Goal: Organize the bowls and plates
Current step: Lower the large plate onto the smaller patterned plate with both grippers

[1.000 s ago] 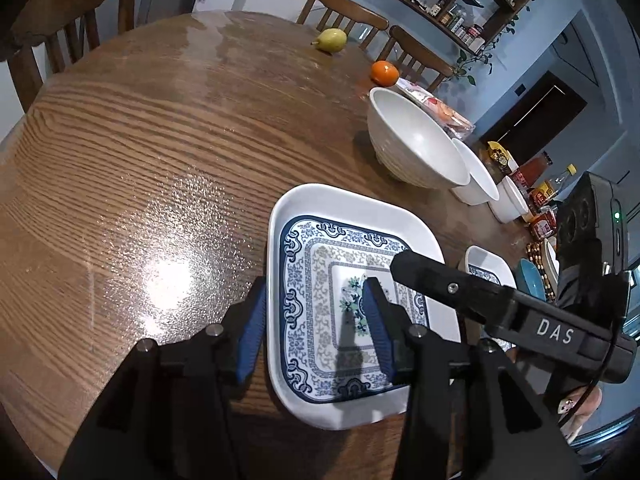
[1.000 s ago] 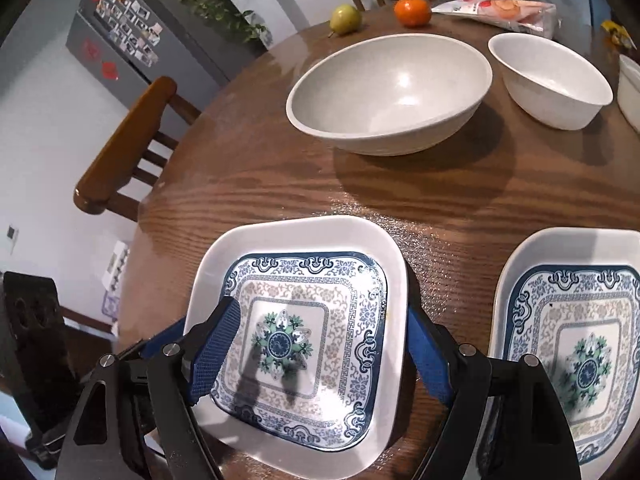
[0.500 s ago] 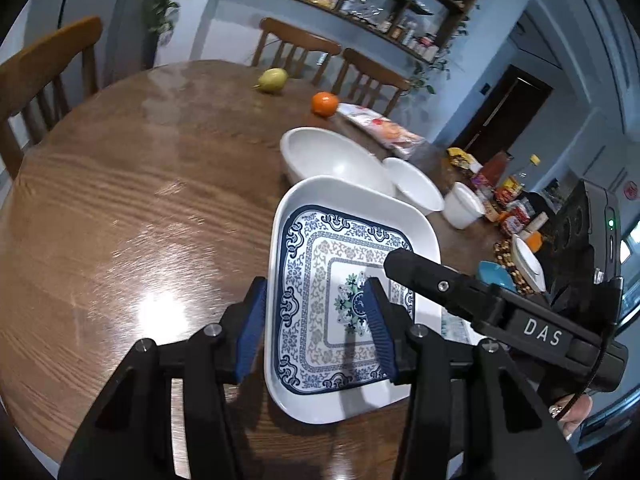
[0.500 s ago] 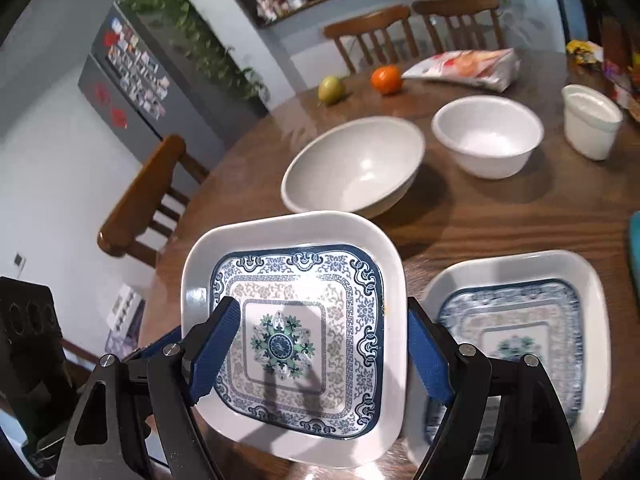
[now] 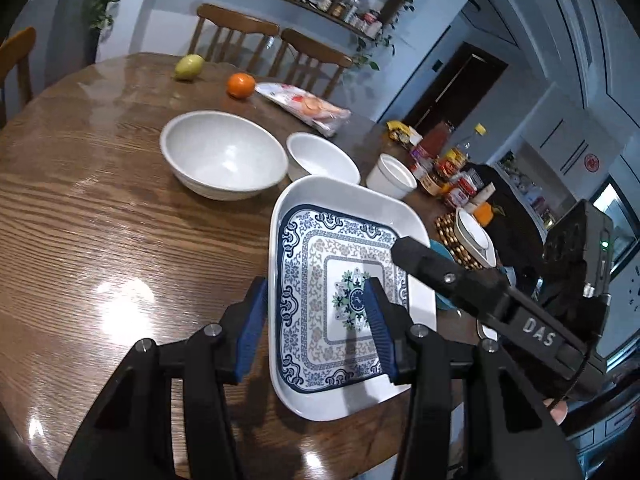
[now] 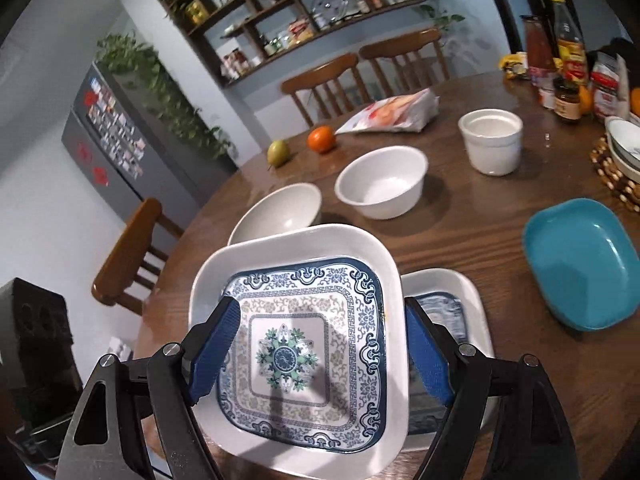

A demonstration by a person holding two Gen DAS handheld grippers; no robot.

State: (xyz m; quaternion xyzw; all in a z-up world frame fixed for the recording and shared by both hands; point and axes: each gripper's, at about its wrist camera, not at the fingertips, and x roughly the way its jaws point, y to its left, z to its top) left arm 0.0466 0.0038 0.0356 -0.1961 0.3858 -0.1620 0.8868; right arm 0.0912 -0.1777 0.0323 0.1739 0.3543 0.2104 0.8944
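A square white plate with a blue pattern hangs above the table, held from two sides. My left gripper is shut on its left rim, one pad outside the wall and one on the inner face. My right gripper spans the plate from edge to edge and is shut on it. One finger of the right gripper crosses the plate's right side in the left wrist view. A second patterned plate lies on the table, partly under the lifted one.
On the round wooden table stand a large white bowl, a smaller bowl and a white cup. A teal plate lies to the right. Fruit, a snack bag, bottles and chairs are farther back.
The patterned plate has come up off the table with both grippers on it and moved over the second plate. Both views have tilted up, showing more of the room.
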